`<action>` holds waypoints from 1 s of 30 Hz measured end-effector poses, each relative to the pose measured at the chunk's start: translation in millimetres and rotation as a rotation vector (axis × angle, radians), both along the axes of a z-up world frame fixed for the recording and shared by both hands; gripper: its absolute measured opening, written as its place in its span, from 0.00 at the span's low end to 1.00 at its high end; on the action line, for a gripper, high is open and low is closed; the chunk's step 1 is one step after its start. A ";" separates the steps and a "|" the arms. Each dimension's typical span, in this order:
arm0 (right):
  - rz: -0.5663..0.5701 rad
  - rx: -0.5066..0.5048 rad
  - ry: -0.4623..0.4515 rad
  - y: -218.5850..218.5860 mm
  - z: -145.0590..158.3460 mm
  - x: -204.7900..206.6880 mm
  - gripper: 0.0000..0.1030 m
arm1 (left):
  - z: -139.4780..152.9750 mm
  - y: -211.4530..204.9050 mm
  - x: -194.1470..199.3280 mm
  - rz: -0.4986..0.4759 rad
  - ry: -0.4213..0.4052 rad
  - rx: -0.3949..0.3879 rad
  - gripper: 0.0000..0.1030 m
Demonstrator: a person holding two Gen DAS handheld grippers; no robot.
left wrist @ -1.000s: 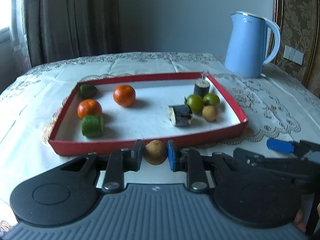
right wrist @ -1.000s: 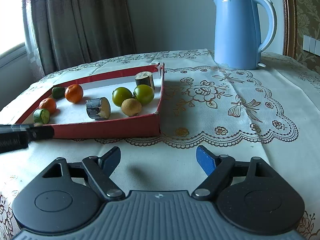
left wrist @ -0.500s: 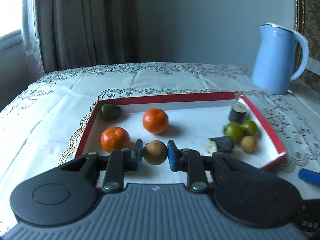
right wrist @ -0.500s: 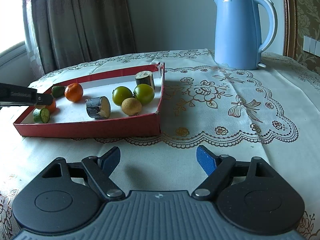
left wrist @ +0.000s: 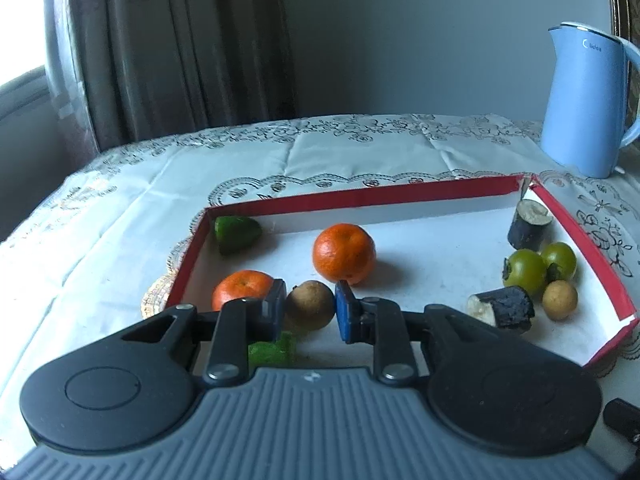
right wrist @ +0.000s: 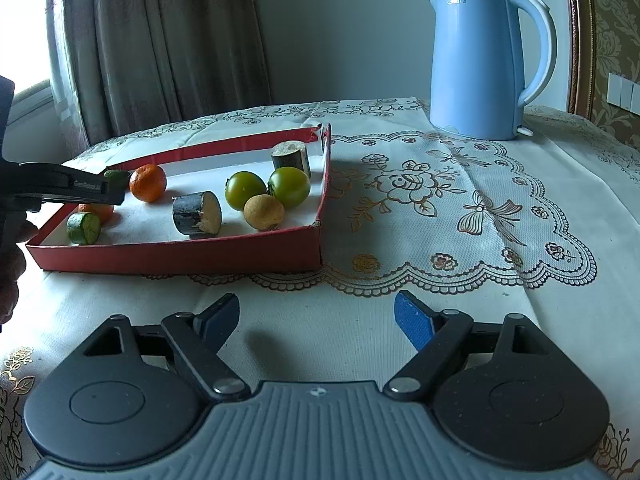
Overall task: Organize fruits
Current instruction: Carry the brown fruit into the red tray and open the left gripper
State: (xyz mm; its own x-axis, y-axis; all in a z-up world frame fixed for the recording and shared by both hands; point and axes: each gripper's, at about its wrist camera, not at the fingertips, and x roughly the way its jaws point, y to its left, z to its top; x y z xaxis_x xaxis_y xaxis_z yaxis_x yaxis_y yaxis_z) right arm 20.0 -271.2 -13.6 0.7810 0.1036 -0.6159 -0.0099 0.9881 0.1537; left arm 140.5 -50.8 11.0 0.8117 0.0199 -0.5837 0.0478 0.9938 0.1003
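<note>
A small brown fruit (left wrist: 310, 305) is clamped between the pads of the left gripper (left wrist: 309, 309) and is held low over the red tray (left wrist: 360, 197), at lower centre of the left wrist view, between two oranges (left wrist: 344, 253). The placing step appears to be in hand; a free spot would next be needed, probably beside the matching brown fruit (left wrist: 559, 300) at the right of the frame, before release. The right gripper (right wrist: 316, 318) is seen with its jaws spread wide and nothing between them, over bare tablecloth (right wrist: 460, 216). Only the right wrist view shows the left tool from the side, reaching in from the left edge; the held fruit itself cannot be made out there. Only the left view shows the grasp.
</note>
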 end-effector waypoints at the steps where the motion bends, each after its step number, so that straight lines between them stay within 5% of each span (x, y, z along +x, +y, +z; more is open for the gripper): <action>1: 0.000 0.000 0.000 0.0 0.0 0.1 0.83 | -0.9 -0.9 -0.4 -0.006 0.001 -0.004 0.23; 20: 0.000 -0.001 0.001 0.2 0.0 0.2 0.83 | -14.4 -5.3 0.0 -0.038 0.019 0.005 0.26; 30: 0.005 -0.001 0.004 0.5 -0.3 0.9 0.85 | -15.0 -13.7 -10.0 -0.102 -0.002 0.016 0.68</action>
